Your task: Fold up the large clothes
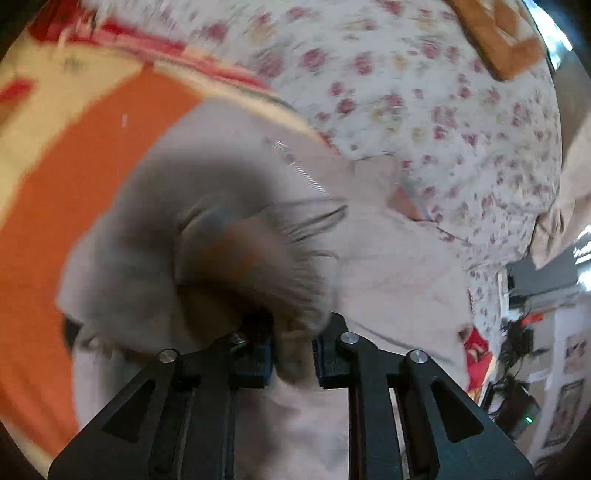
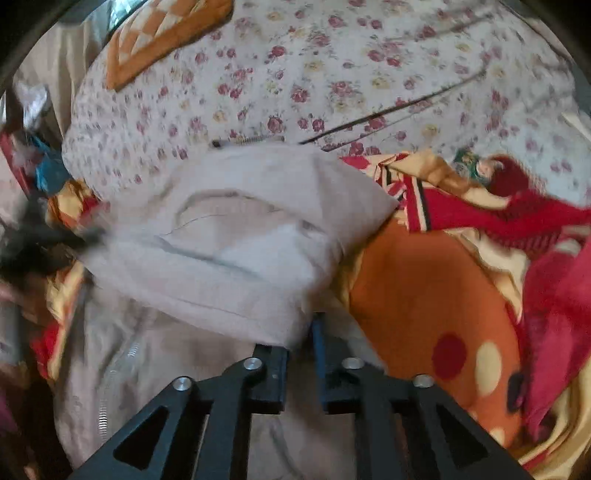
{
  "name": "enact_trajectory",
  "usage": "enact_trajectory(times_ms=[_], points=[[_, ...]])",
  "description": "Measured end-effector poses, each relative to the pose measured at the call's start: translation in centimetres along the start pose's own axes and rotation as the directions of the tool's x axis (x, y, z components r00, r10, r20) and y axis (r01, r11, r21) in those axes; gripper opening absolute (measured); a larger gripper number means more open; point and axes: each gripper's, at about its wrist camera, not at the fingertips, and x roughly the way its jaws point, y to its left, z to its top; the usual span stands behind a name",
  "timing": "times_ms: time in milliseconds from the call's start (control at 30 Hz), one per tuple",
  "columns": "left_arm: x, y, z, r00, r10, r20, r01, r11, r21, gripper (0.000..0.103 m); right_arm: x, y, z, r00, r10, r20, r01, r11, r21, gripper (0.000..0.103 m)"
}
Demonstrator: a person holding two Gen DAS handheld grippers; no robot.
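A large beige zip-up jacket [image 1: 388, 258] lies on a bed; it also shows in the right wrist view [image 2: 229, 236]. My left gripper [image 1: 293, 354] is shut on a bunched fold of the jacket, which bulges up in front of the lens, blurred. My right gripper [image 2: 301, 354] is shut on a folded-over edge of the jacket, lifted over the lower part. A metal zipper [image 2: 107, 398] runs down the lower left. The fingertips of both grippers are hidden in cloth.
The jacket rests on an orange, red and yellow blanket [image 2: 436, 295], which also shows in the left wrist view [image 1: 74, 184]. A floral sheet [image 2: 332, 74] covers the far bed. An orange checked pillow [image 2: 162, 33] lies at the back. Clutter [image 1: 535, 369] stands beside the bed.
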Motion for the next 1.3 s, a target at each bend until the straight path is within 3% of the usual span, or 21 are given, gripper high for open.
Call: enact_trajectory(times_ms=[33, 133, 233, 300, 400, 467, 500, 533, 567, 600, 633, 667, 733, 800, 900, 933, 1000, 1067, 1167, 1233, 1300], points=[[0.2, 0.3, 0.0, 1.000, -0.014, 0.013, 0.014, 1.000, -0.008, 0.020, -1.2, -0.1, 0.1, 0.999, 0.007, 0.038, -0.007, 1.000, 0.016, 0.044], [-0.2, -1.1, 0.3, 1.000, 0.002, 0.023, -0.003, 0.999, 0.038, 0.027, -3.4, -0.7, 1.7, 0.989, -0.040, 0.142, 0.031, 0.997, 0.067, 0.068], [-0.6, -2.5, -0.2, 0.997, 0.045, 0.057, -0.052, 0.991, 0.124, 0.031, -1.7, -1.7, 4.6, 0.989, -0.014, 0.146, -0.007, 0.990, 0.143, 0.085], [0.0, -2.6, -0.3, 0.997, 0.062, 0.039, -0.067, 0.988, 0.138, 0.031, 2.1, -3.2, 6.7, 0.996, 0.064, 0.058, -0.076, 0.968, 0.238, 0.087], [0.5, -2.2, -0.5, 0.997, 0.069, 0.029, -0.072, 0.988, 0.139, 0.033, 8.3, -5.6, 8.0, 0.983, 0.159, -0.088, -0.115, 0.919, 0.378, 0.086], [0.6, -2.6, -0.4, 0.997, 0.068, 0.032, -0.072, 0.986, 0.148, 0.036, 10.8, -6.6, 8.6, 0.967, 0.246, -0.073, -0.189, 0.875, 0.447, 0.058], [0.4, -2.8, -0.4, 0.997, 0.069, 0.038, -0.074, 0.985, 0.156, 0.038, 10.8, -6.8, 9.0, 0.966, 0.255, -0.039, -0.210, 0.864, 0.457, 0.031], [0.2, -3.2, -0.4, 0.996, 0.066, 0.053, -0.074, 0.983, 0.168, 0.044, 10.5, -6.9, 9.7, 0.969, 0.247, 0.002, -0.222, 0.866, 0.447, 0.021], [0.2, -3.6, -0.5, 0.996, 0.061, 0.064, -0.072, 0.980, 0.183, 0.048, 9.6, -6.6, 10.4, 0.973, 0.228, 0.047, -0.226, 0.883, 0.411, 0.019], [0.1, -4.1, -0.7, 0.995, 0.057, 0.076, -0.072, 0.976, 0.205, 0.061, 8.8, -6.1, 11.0, 0.975, 0.206, 0.080, -0.220, 0.904, 0.366, 0.016], [0.3, -4.7, -0.6, 0.995, 0.056, 0.086, -0.074, 0.972, 0.224, 0.071, 7.9, -5.5, 11.7, 0.980, 0.172, 0.102, -0.195, 0.930, 0.310, 0.015], [0.6, -5.2, -0.7, 0.993, 0.065, 0.102, -0.089, 0.965, 0.248, 0.076, 7.2, -4.8, 12.1, 0.986, 0.124, 0.114, -0.149, 0.955, 0.255, 0.015], [1.9, -5.2, -0.7, 0.986, 0.120, 0.118, -0.148, 0.950, 0.273, 0.076, 7.6, -3.9, 12.5, 0.995, -0.024, 0.099, 0.009, 0.989, 0.150, 0.015], [2.9, -4.6, -0.6, 0.982, 0.147, 0.117, -0.174, 0.945, 0.277, 0.076, 9.9, -4.0, 12.2, 0.990, -0.130, 0.049, 0.124, 0.986, 0.108, 0.015], [2.6, -4.9, -0.9, 0.973, 0.180, 0.144, -0.216, 0.929, 0.300, 0.076, 11.8, -5.3, 11.5, 0.994, -0.106, -0.028, 0.109, 0.980, 0.164, 0.018], [2.2, -5.2, -1.1, 0.970, 0.200, 0.137, -0.234, 0.921, 0.310, 0.076, 11.0, -5.6, 11.4, 0.995, -0.097, -0.012, 0.097, 0.976, 0.196, 0.031], [1.0, -5.5, -1.4, 0.966, 0.203, 0.161, -0.245, 0.919, 0.309, 0.076, 8.5, -5.8, 11.0, 0.993, -0.110, 0.034, 0.099, 0.967, 0.234, 0.046], [-0.5, -5.5, -1.6, 0.958, 0.198, 0.207, -0.254, 0.920, 0.299, 0.076, 5.3, -5.1, 10.4, 0.986, -0.140, 0.091, 0.117, 0.969, 0.218, 0.048], [-2.6, -5.5, -1.8, 0.938, 0.186, 0.294, -0.270, 0.921, 0.281, 0.076, 3.4, -3.1, 9.3, 0.989, -0.101, 0.111, 0.087, 0.988, 0.129, 0.048], [-2.6, -5.4, -1.7, 0.927, 0.204, 0.314, -0.294, 0.916, 0.273, 0.076, 3.6, -1.8, 7.5, 0.989, -0.130, 0.067, 0.126, 0.990, 0.056, 0.048], [-1.1, -4.7, -1.4, 0.925, 0.267, 0.271, -0.341, 0.898, 0.279, 0.076, 5.7, -1.5, 5.4, 0.978, -0.206, -0.047, 0.205, 0.979, -0.026, 0.048]])
